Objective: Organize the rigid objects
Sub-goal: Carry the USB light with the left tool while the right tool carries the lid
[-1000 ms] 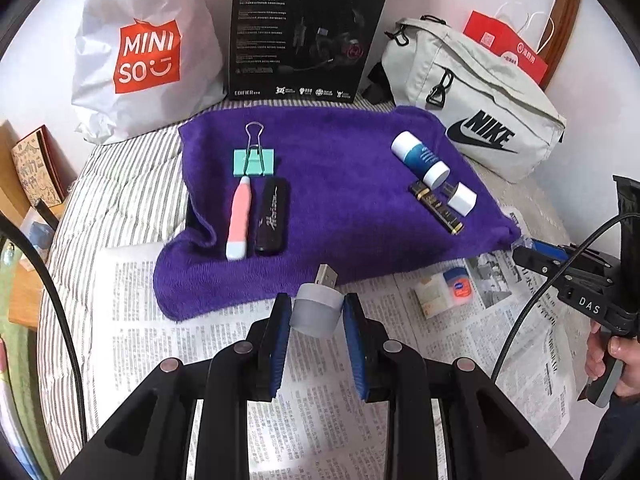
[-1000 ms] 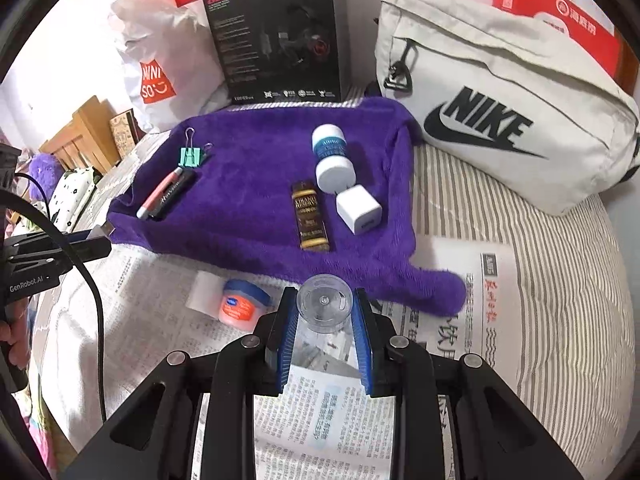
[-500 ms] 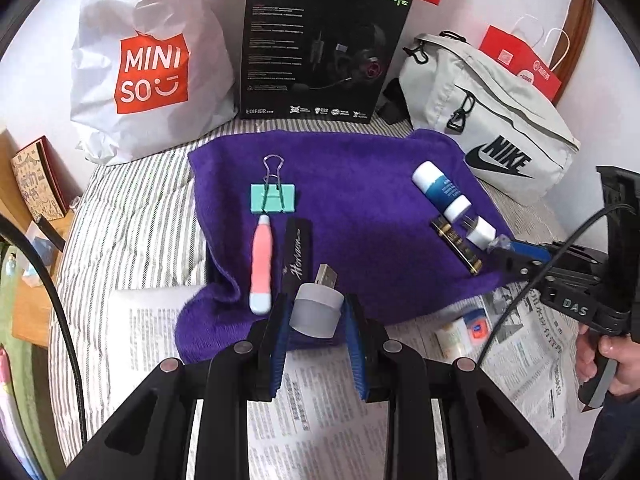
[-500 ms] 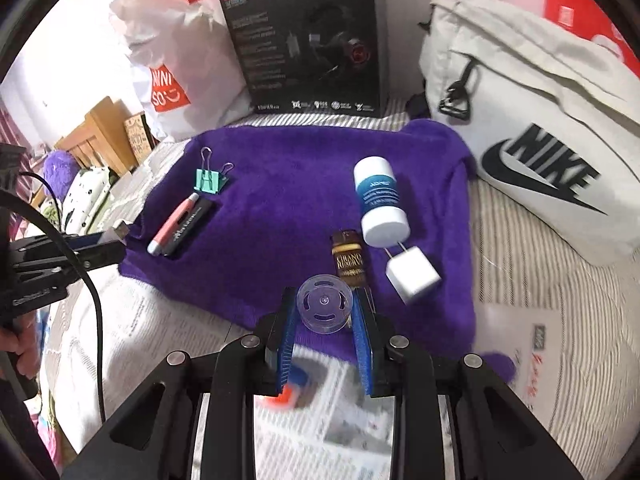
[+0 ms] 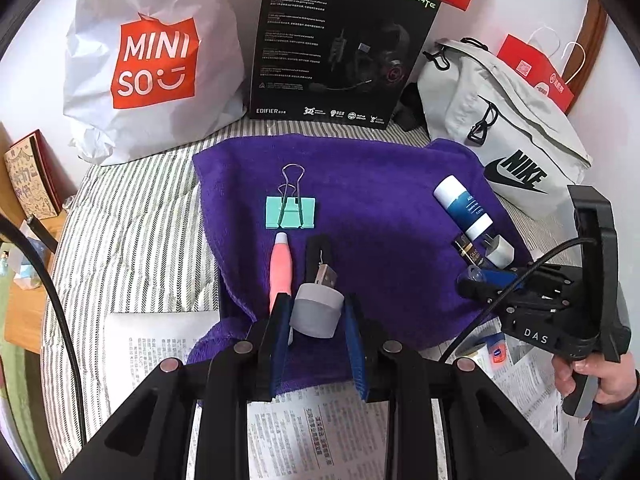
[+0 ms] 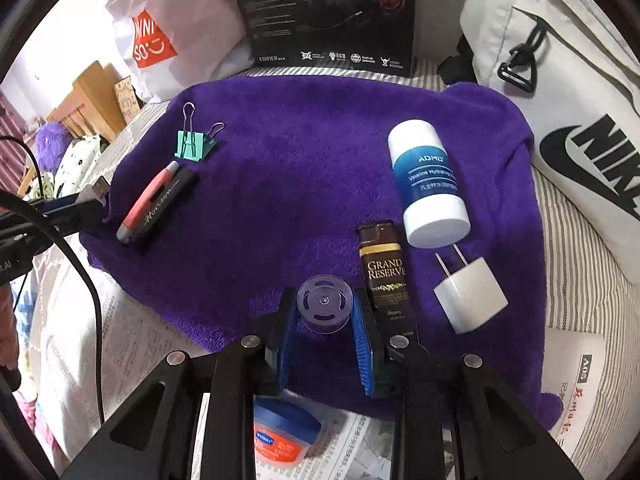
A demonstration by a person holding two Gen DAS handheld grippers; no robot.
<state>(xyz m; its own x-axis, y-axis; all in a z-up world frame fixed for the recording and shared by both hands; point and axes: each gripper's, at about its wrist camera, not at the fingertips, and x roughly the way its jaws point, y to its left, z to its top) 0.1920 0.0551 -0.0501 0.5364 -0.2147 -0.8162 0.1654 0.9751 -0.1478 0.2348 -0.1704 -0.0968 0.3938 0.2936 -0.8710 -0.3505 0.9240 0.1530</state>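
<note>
My left gripper (image 5: 317, 312) is shut on a grey USB plug-in light (image 5: 318, 306), held over the near left edge of the purple towel (image 5: 372, 208). Just ahead of it lie a pink pen-like tool (image 5: 282, 266), a black stick (image 5: 320, 252) and a teal binder clip (image 5: 291, 211). My right gripper (image 6: 325, 314) is shut on a small clear plastic cap (image 6: 325, 304) over the towel's (image 6: 300, 168) near edge, beside a brown lighter (image 6: 387, 276). A white charger plug (image 6: 469, 294) and a blue-and-white tube (image 6: 428, 188) lie to its right.
A small Vaseline jar (image 6: 286, 434) sits on newspaper (image 5: 320, 432) below my right gripper. Behind the towel stand a Miniso bag (image 5: 152, 64), a black headset box (image 5: 340, 44) and a grey Nike bag (image 5: 508, 136). Striped bedding (image 5: 132, 224) runs left.
Both grippers have moved forward from the newspaper to over the towel's near edge, each keeping its object. The right one has come in beside the lighter.
</note>
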